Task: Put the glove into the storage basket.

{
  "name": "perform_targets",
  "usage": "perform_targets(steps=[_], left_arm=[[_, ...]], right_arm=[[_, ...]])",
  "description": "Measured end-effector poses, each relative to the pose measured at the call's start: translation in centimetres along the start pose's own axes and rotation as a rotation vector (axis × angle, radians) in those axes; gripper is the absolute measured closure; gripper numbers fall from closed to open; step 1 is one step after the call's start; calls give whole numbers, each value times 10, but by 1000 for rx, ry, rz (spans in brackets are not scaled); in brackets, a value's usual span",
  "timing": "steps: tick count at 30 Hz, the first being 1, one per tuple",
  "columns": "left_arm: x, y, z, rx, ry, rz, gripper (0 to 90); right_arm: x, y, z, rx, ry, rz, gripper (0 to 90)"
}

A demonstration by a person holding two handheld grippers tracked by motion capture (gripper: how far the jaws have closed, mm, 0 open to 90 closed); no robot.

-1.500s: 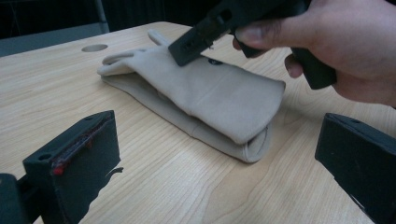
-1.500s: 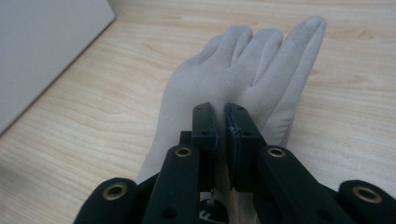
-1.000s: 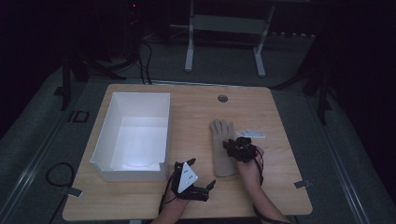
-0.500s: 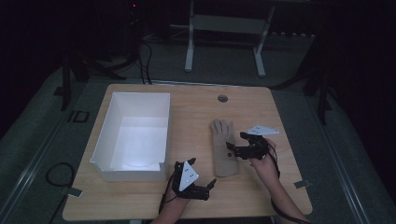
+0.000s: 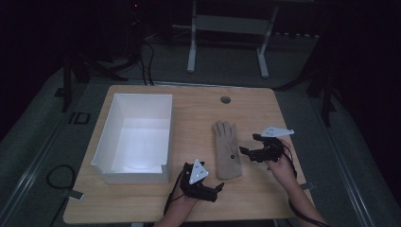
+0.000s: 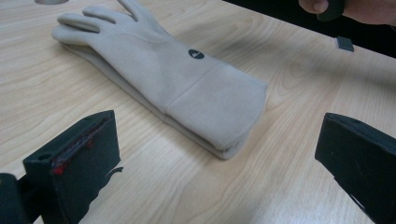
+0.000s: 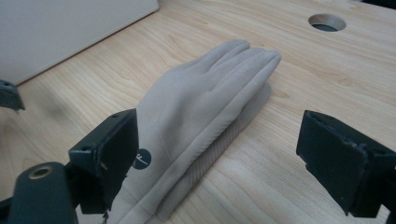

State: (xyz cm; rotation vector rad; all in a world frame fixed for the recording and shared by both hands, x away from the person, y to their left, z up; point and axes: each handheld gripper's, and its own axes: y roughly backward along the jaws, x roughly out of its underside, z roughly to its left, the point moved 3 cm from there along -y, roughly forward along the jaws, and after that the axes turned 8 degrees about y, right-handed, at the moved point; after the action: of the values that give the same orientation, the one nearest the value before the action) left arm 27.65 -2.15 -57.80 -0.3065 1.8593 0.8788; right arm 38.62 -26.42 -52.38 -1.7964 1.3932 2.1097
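No readable text — just a small round logo (image 6: 196, 54) on the glove (image 6: 159, 79).

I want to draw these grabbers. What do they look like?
Both the left gripper and right gripper are black, each with two blocky jaws, a pale grey three-cornered plate dotted with dark spots on top, and a black cable trailing back. The forearms look bare.

Beige glove (image 5: 227, 149), white box (image 5: 137, 137), pale wood table (image 5: 198, 109)

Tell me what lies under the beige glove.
Under the beige fabric glove a second matching layer shows along its edge, likely another glove, both lying flat on the light wooden table. Anything else beneath is covered.
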Motion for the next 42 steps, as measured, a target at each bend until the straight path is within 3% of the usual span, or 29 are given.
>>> perform_targets(steps=[4,7,8,9,12,15,17,19,21,24,26,29,32,36,42], left_arm=[[-14,-4,2,16,19,-4,2],[-27,-8,4,19,-15,-19,2],[-31,-9,5,19,-22,-26,2],[-34,-11,6,30,-27,-34,2],[-41,-16,6,42,-37,-45,2],[-44,-22,3,70,-35,-38,2],[-42,-23,-2,85,-69,-25,2],[-39,-22,-8,138,-113,-28,2],[-36,-21,-11,180,-144,-38,82],[-34,-23,-13,215,-174,-6,135],[-32,-25,-14,231,-213,12,243],[-32,-28,-14,250,-247,42,329],[-31,-34,-15,259,-283,85,369],[-30,-42,-11,255,-290,134,370],[-27,-48,-2,259,-291,192,392]], right_arm=[[-3,1,-4,-16,-30,-22,120],[-4,-1,0,-21,-9,-31,104],[-4,-3,1,-47,-6,-27,105],[-5,-5,2,-36,-1,-19,106],[-6,-11,2,-22,7,-15,144],[-7,-18,-2,-19,-29,-26,216],[-9,-23,-6,-20,-50,-33,259],[-10,-29,-9,-18,-58,-30,289],[-11,-35,-13,-17,-61,-18,290],[-13,-46,-17,-20,-87,2,290],[-14,-53,-22,-28,-108,1,314],[-18,-64,-28,-34,-145,8,360],[-21,-75,-32,-53,-184,21,360],[-16,-92,-35,-33,-201,83,331],[-7,-107,-40,-101,-270,123,314]])
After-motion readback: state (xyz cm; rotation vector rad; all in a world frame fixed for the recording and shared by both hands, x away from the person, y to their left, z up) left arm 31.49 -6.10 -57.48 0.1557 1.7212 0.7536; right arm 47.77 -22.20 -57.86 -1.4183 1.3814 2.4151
